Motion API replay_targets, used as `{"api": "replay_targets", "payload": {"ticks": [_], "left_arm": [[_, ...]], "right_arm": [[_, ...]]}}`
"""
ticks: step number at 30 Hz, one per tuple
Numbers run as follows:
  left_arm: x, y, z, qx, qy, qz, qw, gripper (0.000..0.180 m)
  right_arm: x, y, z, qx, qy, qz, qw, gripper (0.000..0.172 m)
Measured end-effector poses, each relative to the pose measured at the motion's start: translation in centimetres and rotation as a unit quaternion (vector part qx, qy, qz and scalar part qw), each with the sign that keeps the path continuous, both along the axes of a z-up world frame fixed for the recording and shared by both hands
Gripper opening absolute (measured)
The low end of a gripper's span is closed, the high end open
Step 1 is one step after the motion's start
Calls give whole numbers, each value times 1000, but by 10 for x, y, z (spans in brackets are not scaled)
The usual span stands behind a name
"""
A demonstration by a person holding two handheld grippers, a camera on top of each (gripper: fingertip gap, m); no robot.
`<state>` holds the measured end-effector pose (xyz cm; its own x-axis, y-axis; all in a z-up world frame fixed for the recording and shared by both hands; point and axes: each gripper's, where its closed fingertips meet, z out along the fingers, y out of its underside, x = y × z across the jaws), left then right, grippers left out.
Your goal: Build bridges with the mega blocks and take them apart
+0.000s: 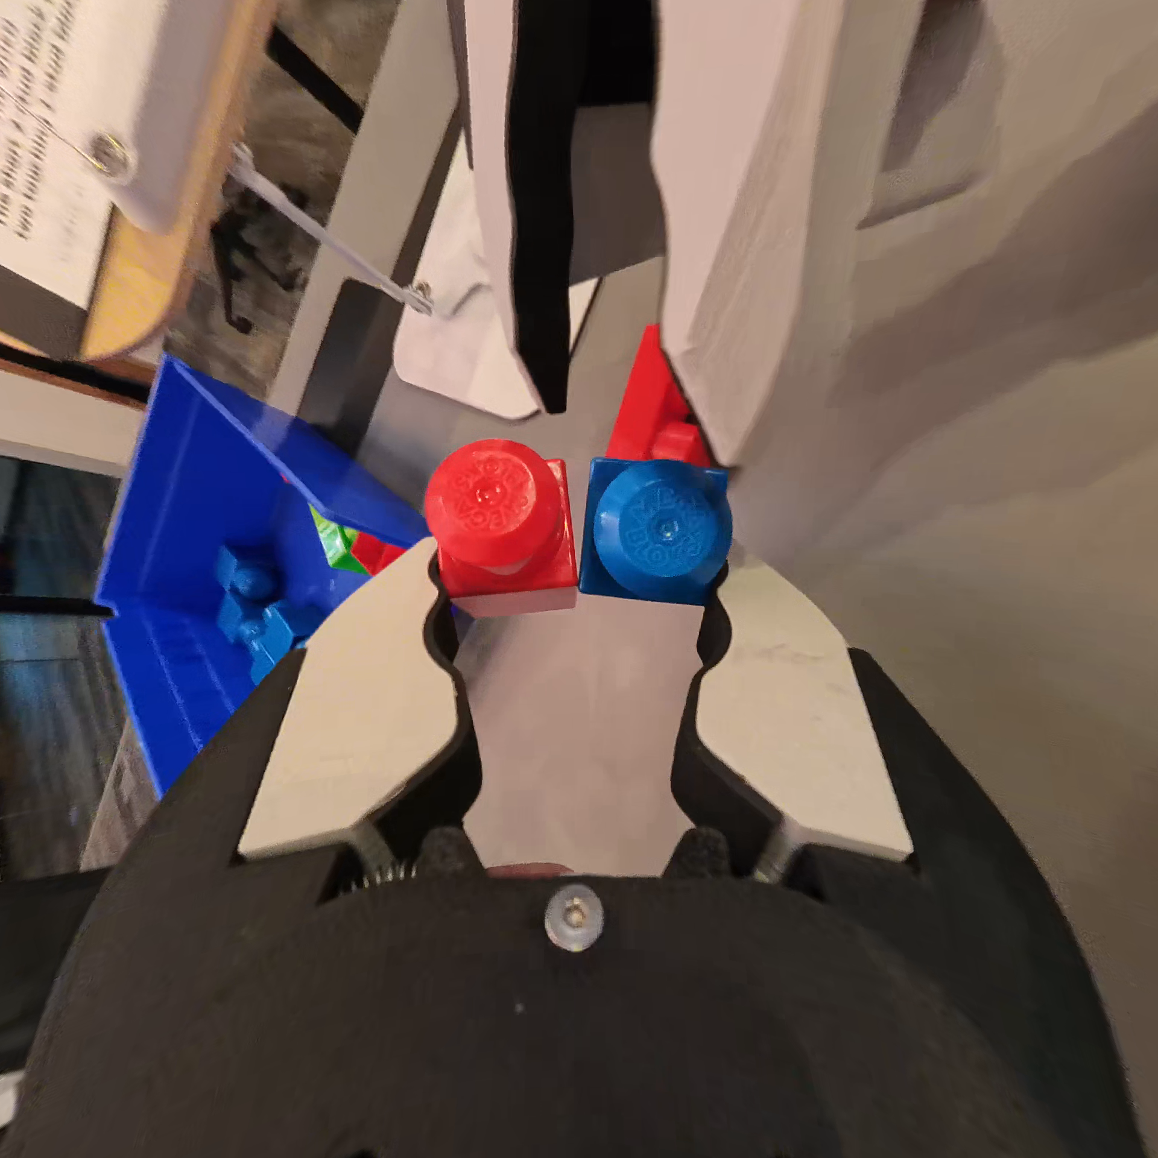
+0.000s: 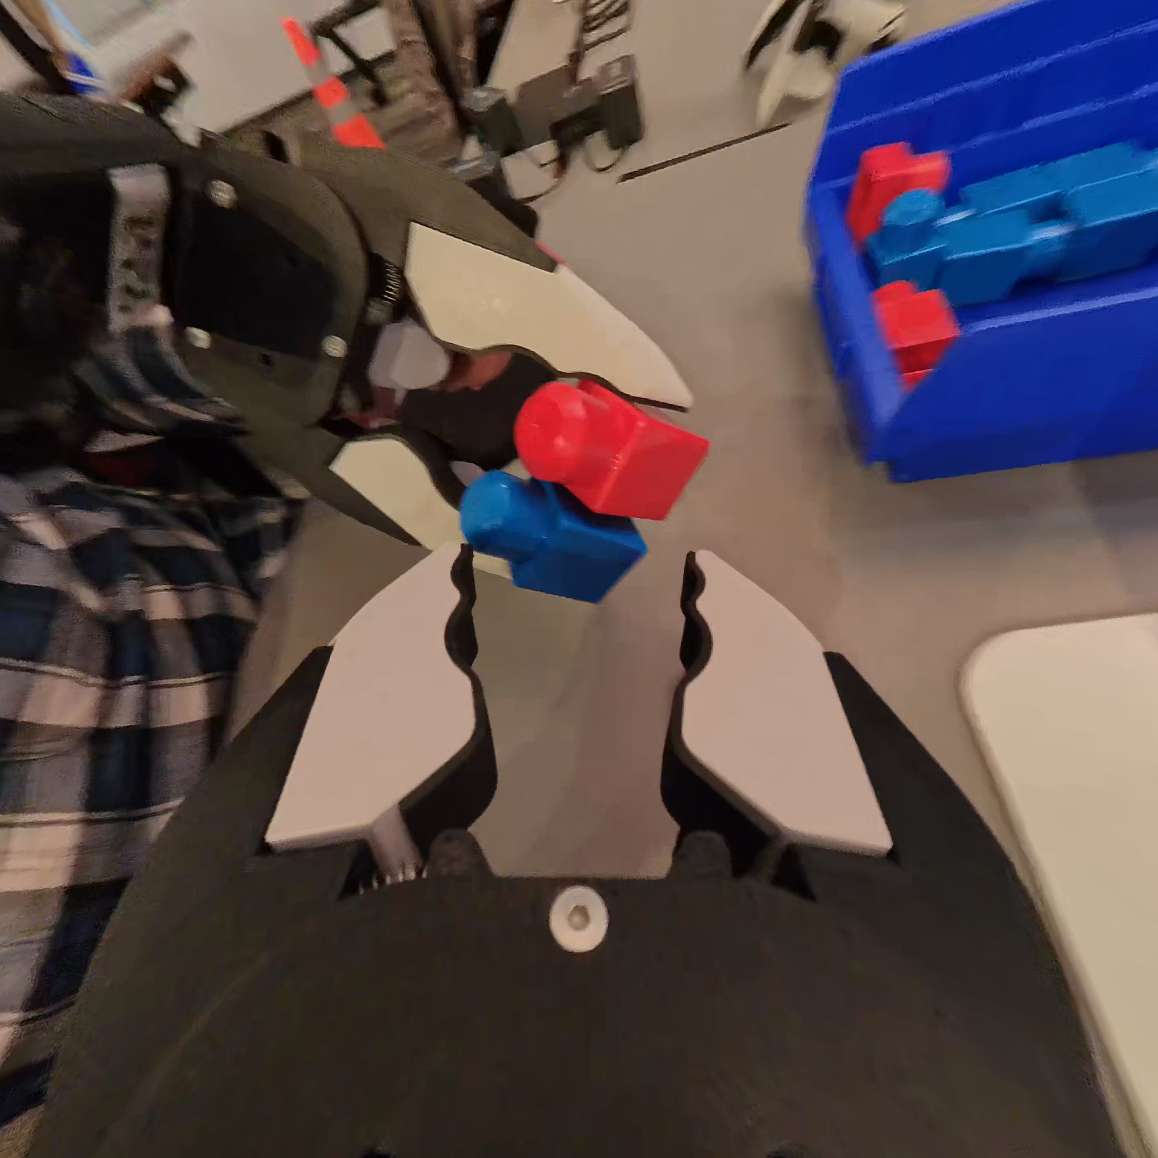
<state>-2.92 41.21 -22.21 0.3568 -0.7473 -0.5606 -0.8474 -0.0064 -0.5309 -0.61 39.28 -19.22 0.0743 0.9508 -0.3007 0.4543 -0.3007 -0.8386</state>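
Note:
My left gripper [image 1: 576, 564] is shut on two single-stud blocks held side by side, a red block [image 1: 501, 532] and a blue block [image 1: 658, 532], with one pad on each outer side. The right wrist view shows the same gripper [image 2: 583, 489] holding the red block [image 2: 614, 451] and the blue block [image 2: 551, 545] in the air above the table. My right gripper [image 2: 578, 558] is open and empty, just in front of the blue block. In the left wrist view its white fingers [image 1: 708, 282] come in from the top, and another red block [image 1: 645, 401] shows beside them.
A blue bin [image 2: 1002, 407] with several red and blue blocks stands at the right; it also shows in the left wrist view [image 1: 188, 501]. A white board [image 2: 1078, 783] lies at the lower right. A person in a plaid shirt [image 2: 94, 595] is at the left. Some 4 cm of space lies between my two pairs of fingers.

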Motion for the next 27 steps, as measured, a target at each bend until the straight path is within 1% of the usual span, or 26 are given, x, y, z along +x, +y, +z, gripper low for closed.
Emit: {"api": "replay_targets", "payload": {"ticks": [3, 5, 7, 9, 10, 12, 13, 15, 17, 19, 21, 24, 25, 26, 27], "left_arm": [[-1, 7, 8, 34, 18, -14, 999, 75], [-1, 8, 9, 29, 9, -24, 999, 75], [2, 6, 9, 19, -9, -40, 999, 75], [1, 9, 11, 33, -1, -36, 999, 76], [4, 8, 13, 35, -8, -44, 998, 76], [14, 1, 20, 24, -41, -73, 996, 76], [19, -5, 25, 19, -57, -99, 993, 76], [24, -11, 36, 12, -92, -117, 989, 75], [30, -19, 46, -14, -139, -146, 979, 75], [37, -30, 57, -38, -183, -184, 965, 75], [40, -35, 59, -57, -195, -200, 958, 75], [44, -42, 58, -77, -195, -224, 952, 75], [43, -41, 59, -77, -195, -226, 951, 75], [43, -42, 59, -81, -196, -231, 950, 75], [44, -45, 60, -91, -202, -237, 946, 76]], "right_arm": [[17, 17, 2, 57, -19, -20, 998, 64], [28, 29, 3, 90, -33, -37, 995, 63], [32, 29, 5, 83, -28, -31, 996, 58], [27, 22, 7, 74, -12, -14, 997, 49], [23, 18, 8, 75, -2, -7, 997, 49], [17, 16, 6, 101, 1, -3, 995, 55], [16, 14, 8, 120, 9, 5, 993, 65], [15, 2, 17, 158, 40, 45, 986, 81], [15, -9, 22, 210, 51, 72, 974, 96], [12, -16, 29, 249, 61, 80, 963, 93], [8, -21, 29, 283, 52, 84, 954, 97], [7, -29, 27, 280, 48, 104, 953, 82], [7, -30, 27, 280, 48, 106, 953, 81], [8, -30, 27, 279, 47, 109, 953, 71], [9, -31, 28, 277, 47, 111, 953, 71]]}}
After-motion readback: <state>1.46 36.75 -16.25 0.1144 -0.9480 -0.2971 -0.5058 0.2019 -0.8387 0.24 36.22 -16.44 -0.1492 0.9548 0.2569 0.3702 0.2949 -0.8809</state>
